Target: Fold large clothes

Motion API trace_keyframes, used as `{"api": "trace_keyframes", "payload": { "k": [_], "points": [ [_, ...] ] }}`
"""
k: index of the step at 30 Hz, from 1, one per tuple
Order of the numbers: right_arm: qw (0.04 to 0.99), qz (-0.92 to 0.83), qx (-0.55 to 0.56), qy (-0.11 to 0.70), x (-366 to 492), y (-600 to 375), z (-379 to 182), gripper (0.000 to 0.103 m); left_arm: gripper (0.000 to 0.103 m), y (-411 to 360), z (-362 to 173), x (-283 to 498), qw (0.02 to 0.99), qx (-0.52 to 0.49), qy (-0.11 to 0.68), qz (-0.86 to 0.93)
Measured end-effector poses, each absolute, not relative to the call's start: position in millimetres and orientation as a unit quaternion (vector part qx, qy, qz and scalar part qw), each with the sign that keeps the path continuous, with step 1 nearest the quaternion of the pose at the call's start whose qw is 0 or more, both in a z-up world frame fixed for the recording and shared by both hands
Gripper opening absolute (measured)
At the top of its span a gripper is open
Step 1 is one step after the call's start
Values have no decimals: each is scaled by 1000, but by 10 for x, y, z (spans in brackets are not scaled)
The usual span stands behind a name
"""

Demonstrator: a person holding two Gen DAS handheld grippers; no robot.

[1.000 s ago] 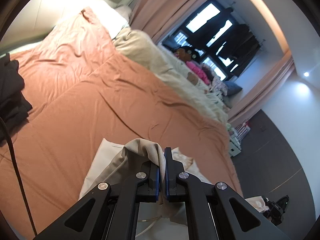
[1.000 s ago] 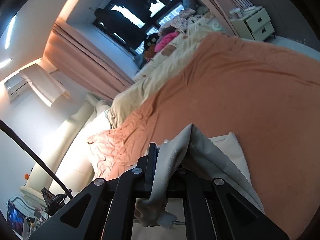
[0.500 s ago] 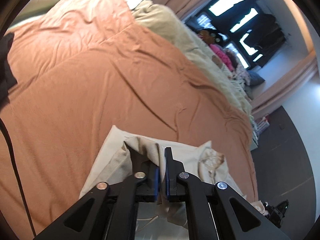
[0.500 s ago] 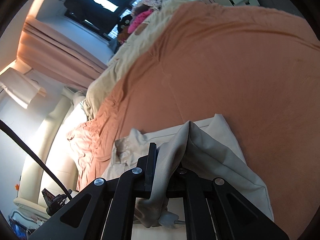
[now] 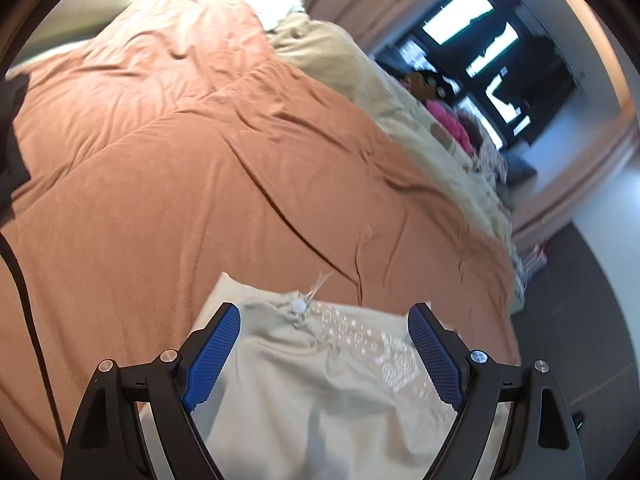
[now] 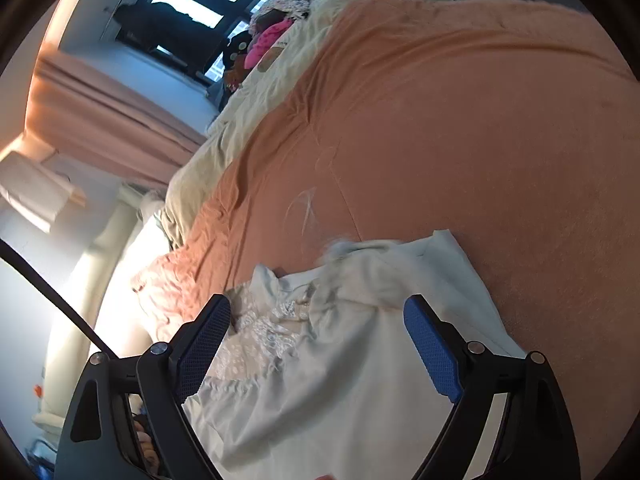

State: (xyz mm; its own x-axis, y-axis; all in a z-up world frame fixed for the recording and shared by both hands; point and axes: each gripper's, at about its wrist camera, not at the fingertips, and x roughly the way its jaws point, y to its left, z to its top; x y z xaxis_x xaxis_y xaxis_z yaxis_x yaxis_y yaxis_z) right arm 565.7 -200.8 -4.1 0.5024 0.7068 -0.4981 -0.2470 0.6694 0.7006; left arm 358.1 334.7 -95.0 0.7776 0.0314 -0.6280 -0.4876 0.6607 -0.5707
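Ahead of the cream garment (image 5: 320, 392), which lies at the near edge of the bed, the orange bedspread (image 5: 200, 200) runs bare and open across the middle. Along the bed's far edge a heaped beige duvet (image 5: 360, 76) forms a long barrier, with a pile of pink and patterned clothes (image 6: 272, 36) at its end by the window. A dark garment (image 5: 10, 152) blocks the left edge. A black cable (image 6: 52, 300) crosses the lower left of the right wrist view.

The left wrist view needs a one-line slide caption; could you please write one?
Left gripper, jaws just opened, above the released beige garment on the orange bedspread.
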Motion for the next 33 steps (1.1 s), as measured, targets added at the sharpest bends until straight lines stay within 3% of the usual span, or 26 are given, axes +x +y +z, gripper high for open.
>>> {"api": "trace_keyframes", "payload": {
  "k": [6,13,19,22,24,25,26,27,28,29,30,33],
  "points": [
    [830,303,200,424,5532,-1618,118,88,86,3026,-996,3859,872,-314,356,122],
    [828,327,82,448,5586,-965,235,88,79,2604,-1183,4312,872,-234,421,84],
    [822,322,-6,469,5700,-504,60,78,72,2374,-1517,4685,854,-173,484,84],
    [818,302,-62,486,5749,-296,-86,67,67,2312,-1746,4790,838,-142,518,91],
    [813,293,-91,495,5751,-214,-197,57,54,2261,-1889,4822,828,-118,541,92],
    [815,290,-108,491,5734,-177,-225,56,41,2239,-1953,4836,824,-107,549,92],
    [818,290,-125,482,5711,-136,-217,46,34,2220,-1985,4838,824,-95,550,92],
    [817,294,-134,477,5693,-109,-212,28,27,2195,-1979,4839,828,-82,547,90],
    [814,303,-134,478,5688,-96,-192,22,10,2176,-1965,4848,828,-72,549,88],
    [814,305,-133,477,5690,-93,-171,11,5,2164,-1941,4849,829,-69,548,86],
    [814,308,-133,474,5682,-88,-158,0,3,2149,-1898,4841,831,-67,545,85],
    [823,316,-120,456,5614,-89,-29,0,2,2132,-1728,4777,846,-67,522,85]
  ]
}}
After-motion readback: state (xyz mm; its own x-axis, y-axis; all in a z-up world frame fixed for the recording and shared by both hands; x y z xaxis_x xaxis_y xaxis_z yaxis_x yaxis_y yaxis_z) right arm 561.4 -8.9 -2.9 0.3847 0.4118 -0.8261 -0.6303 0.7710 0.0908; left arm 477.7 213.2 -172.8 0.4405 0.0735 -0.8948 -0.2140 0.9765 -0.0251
